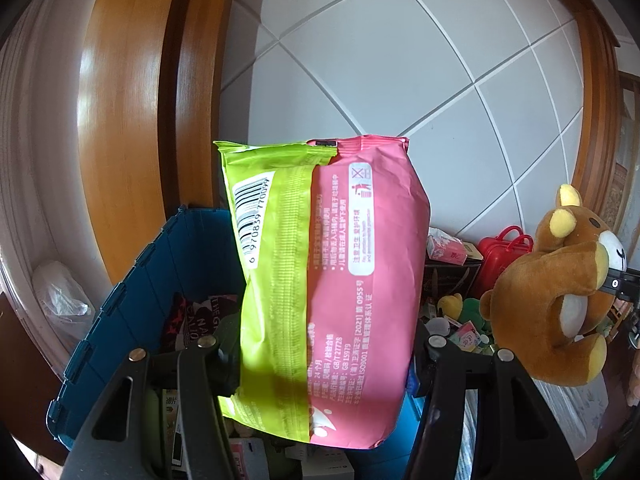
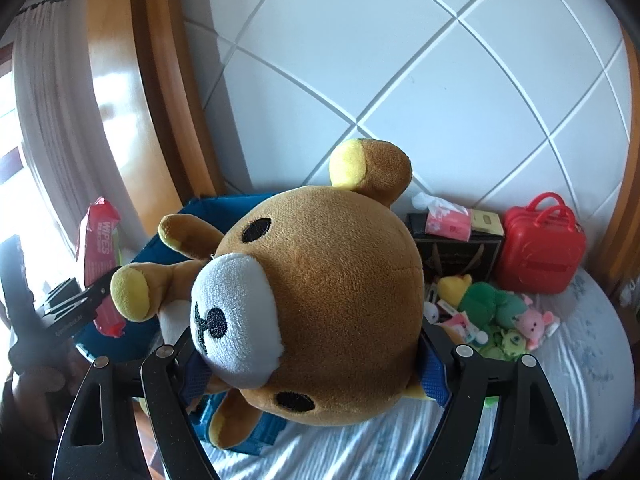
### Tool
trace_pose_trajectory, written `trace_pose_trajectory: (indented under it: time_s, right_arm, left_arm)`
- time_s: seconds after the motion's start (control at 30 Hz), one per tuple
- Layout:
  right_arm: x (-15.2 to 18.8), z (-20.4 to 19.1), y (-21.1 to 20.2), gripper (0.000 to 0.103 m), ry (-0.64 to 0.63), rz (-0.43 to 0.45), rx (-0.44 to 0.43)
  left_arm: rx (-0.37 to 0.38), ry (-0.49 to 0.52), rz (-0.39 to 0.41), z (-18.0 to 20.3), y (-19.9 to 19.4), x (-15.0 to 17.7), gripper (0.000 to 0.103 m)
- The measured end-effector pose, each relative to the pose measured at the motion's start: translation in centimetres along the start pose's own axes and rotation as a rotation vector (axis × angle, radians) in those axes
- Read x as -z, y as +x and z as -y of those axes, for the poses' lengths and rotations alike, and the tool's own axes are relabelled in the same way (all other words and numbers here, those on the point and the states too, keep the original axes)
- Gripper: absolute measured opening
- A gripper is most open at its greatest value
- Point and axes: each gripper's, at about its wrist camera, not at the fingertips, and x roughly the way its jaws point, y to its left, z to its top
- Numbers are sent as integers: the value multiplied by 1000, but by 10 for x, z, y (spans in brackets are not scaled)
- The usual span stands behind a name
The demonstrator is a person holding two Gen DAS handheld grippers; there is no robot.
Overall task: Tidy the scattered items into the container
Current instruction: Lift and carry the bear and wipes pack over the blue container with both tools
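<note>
Two loads held: left gripper (image 1: pixel 320 364) clamps wet-wipes pack (image 1: pixel 324 280); right gripper (image 2: pixel 308 356) clamps plush bear (image 2: pixel 320 308). Releasing beyond the blue crate (image 1: pixel 132 304) rim would risk spilling either onto the bed (image 2: pixel 560 380).

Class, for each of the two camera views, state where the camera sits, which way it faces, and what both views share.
Left wrist: on the left gripper, facing the tiled wall over the blue crate; its jaws clamp a wipes pack.
Right wrist: on the right gripper, facing the same wall over the bed; its jaws clamp a teddy bear.
Shared: bear, wipes pack, crate, red case.
</note>
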Motion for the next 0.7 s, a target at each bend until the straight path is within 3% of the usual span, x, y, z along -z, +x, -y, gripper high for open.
trace_pose_trajectory:
  time_s: [0.7]
  right_arm:
    - [-53,-119,83,84,-144,-34,-88]
  left_arm:
    - [-95,-97,-21,-80,3,17,57]
